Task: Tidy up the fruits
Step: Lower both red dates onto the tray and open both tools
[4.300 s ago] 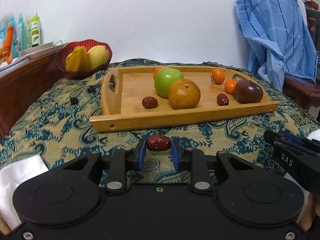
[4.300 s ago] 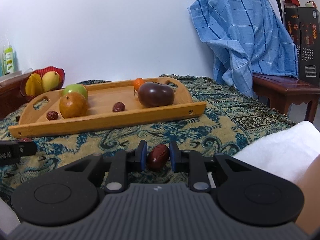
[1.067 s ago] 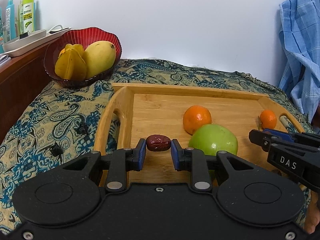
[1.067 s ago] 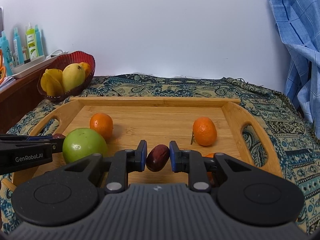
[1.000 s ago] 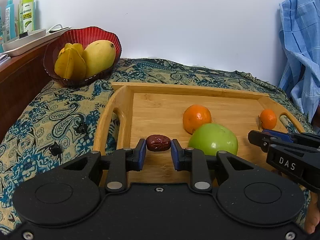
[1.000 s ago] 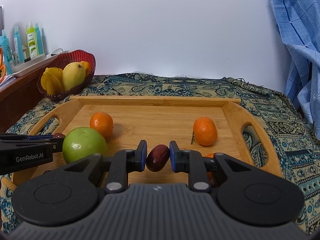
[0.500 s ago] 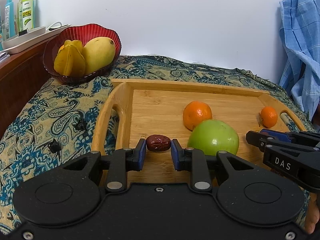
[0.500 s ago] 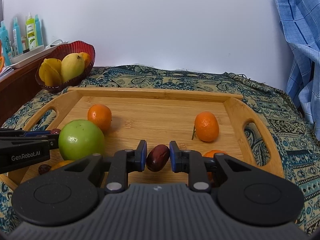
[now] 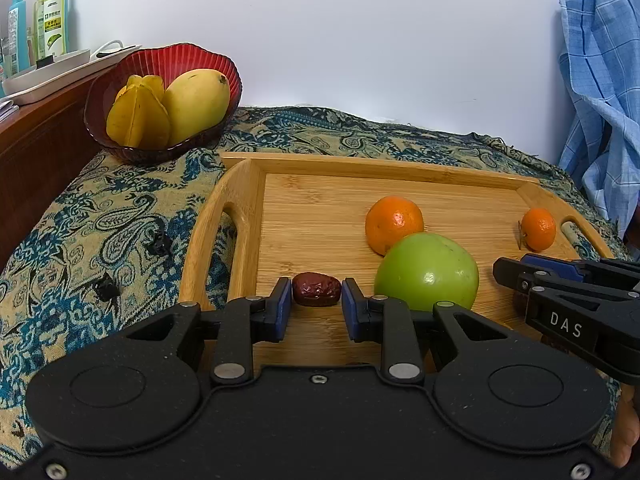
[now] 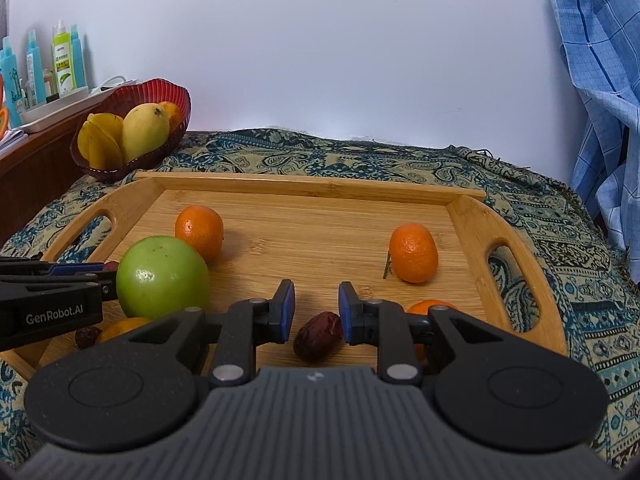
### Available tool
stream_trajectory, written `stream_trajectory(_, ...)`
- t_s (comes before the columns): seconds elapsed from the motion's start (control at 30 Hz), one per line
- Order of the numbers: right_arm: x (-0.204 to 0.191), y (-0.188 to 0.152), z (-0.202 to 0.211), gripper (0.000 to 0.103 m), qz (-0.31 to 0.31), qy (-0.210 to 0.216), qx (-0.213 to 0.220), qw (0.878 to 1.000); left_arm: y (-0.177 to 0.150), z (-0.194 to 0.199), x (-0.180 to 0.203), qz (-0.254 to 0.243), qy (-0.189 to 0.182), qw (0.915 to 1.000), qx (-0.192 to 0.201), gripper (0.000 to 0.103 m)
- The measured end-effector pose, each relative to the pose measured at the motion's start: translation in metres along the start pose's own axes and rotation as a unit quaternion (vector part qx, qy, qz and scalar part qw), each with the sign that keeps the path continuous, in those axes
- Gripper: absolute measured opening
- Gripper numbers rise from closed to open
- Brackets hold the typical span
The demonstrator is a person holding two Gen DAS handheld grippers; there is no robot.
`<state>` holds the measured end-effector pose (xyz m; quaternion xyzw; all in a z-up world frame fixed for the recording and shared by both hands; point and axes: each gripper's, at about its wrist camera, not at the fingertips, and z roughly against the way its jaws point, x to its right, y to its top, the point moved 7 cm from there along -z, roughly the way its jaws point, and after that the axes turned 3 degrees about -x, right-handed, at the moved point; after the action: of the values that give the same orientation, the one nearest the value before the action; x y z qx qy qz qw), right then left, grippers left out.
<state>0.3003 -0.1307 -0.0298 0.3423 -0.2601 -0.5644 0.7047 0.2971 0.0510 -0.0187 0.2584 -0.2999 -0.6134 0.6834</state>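
Note:
My left gripper [image 9: 316, 296] is shut on a dark red date [image 9: 316, 294] just above the near left part of the wooden tray [image 9: 248, 184]. My right gripper [image 10: 316, 300] is open; its date [image 10: 318, 340] lies on the tray [image 10: 304, 184] below and between the fingers. A green apple [image 9: 427, 272] sits mid-tray, also in the right wrist view [image 10: 162, 278]. An orange [image 9: 394, 224] lies behind it. A smaller orange [image 10: 414, 253] lies to the right.
A red bowl [image 9: 168, 60] with a mango and a starfruit stands at the back left on the patterned cloth [image 9: 100, 232]. More fruit and a date [image 10: 86, 336] lie at the tray's near edge. Blue cloth [image 10: 600, 80] hangs at right. Bottles [image 9: 52, 12] stand on a left shelf.
Both grippers carried dates from the cloth to over the tray. In the last half second my right gripper opened and its date dropped onto the tray. The left still holds its date.

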Motion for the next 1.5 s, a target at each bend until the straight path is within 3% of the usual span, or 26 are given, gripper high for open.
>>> stream_trajectory(0.27,0.000,0.001,0.003,0.043,-0.002,0.002,0.002,1.000,-0.001,0.002,0.001,-0.002,0.003,1.0000,0.001,0.029)
stream_trajectory(0.73,0.004,0.005,0.029,0.049,-0.021,0.004,0.040,0.999,-0.002,0.018,0.002,-0.003,0.004,0.9998,0.021,0.046)
stream_trajectory(1.07,0.004,0.002,0.036,0.059,-0.024,-0.003,0.051,0.998,-0.001,0.028,0.000,-0.003,0.006,0.9995,0.032,0.053)
stream_trajectory(1.5,0.009,0.000,0.049,0.073,-0.027,-0.014,0.066,0.997,-0.004,0.045,0.001,-0.008,0.004,0.9987,0.051,0.072)
